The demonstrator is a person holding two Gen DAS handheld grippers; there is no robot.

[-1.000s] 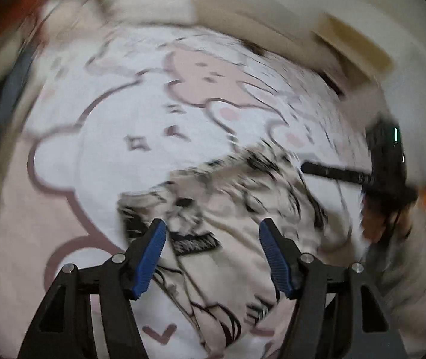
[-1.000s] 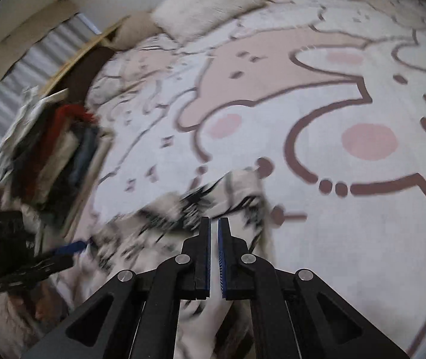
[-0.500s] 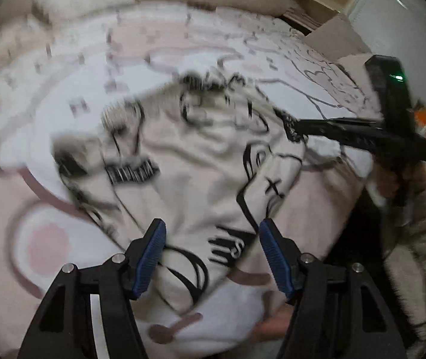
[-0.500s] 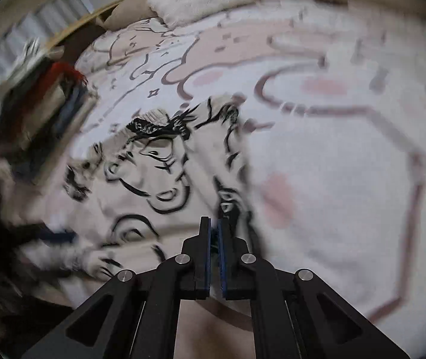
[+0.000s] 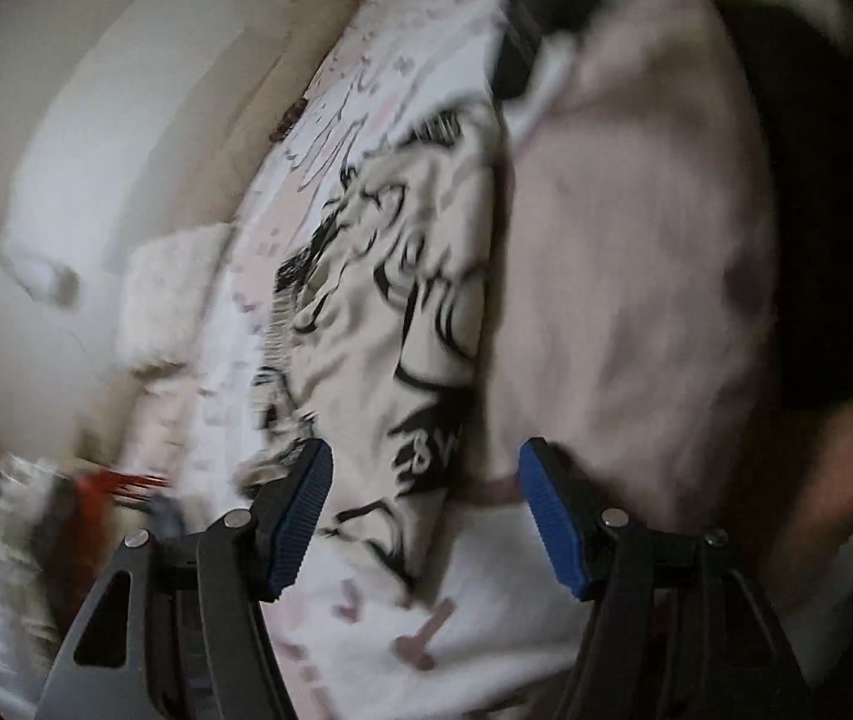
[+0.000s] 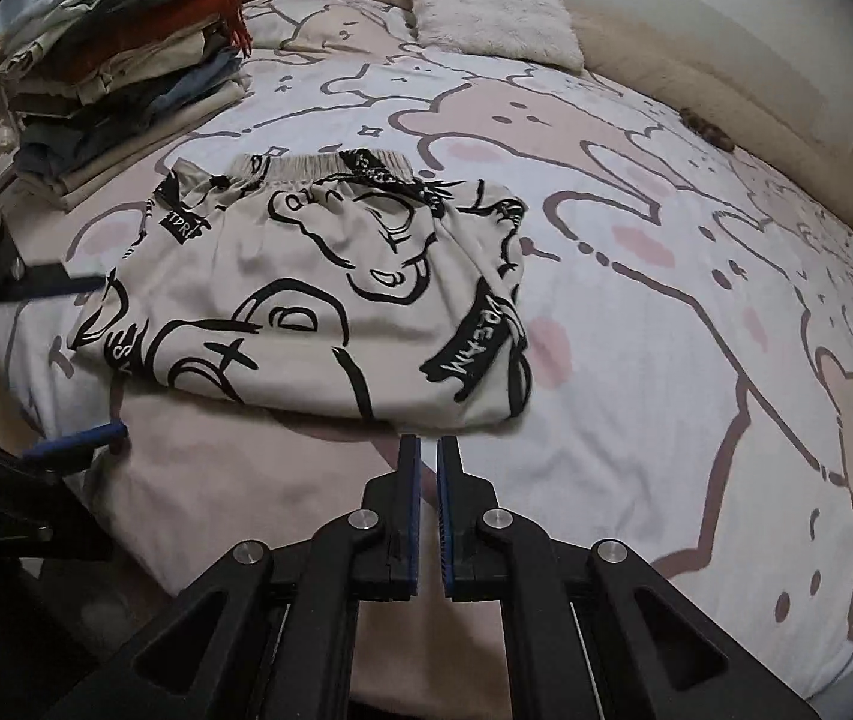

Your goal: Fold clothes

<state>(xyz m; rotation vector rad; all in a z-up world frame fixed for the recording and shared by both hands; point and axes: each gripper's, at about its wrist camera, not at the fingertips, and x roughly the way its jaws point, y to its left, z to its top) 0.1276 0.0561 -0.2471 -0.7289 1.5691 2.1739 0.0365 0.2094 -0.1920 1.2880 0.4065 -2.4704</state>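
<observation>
Cream shorts (image 6: 306,300) with black cartoon print lie folded on the bed, waistband at the far side. My right gripper (image 6: 428,450) hovers just short of their near edge. Its jaws are opening, only a slit apart, with nothing between them. In the blurred left wrist view my left gripper (image 5: 425,456) stands open above the shorts (image 5: 390,300). In the right wrist view its blue fingertips (image 6: 75,437) show at the shorts' left edge, without gripping the cloth.
The bed cover (image 6: 666,360) is white and pink with cartoon animals. A tall stack of folded clothes (image 6: 126,60) stands at the far left. A fluffy pillow (image 6: 492,12) lies at the head, and a beige bolster runs along the wall.
The shorts went from bunched and dragged to lying flat and folded. My right gripper pulled back off the cloth. The left gripper rolled and swung across to the shorts' edge.
</observation>
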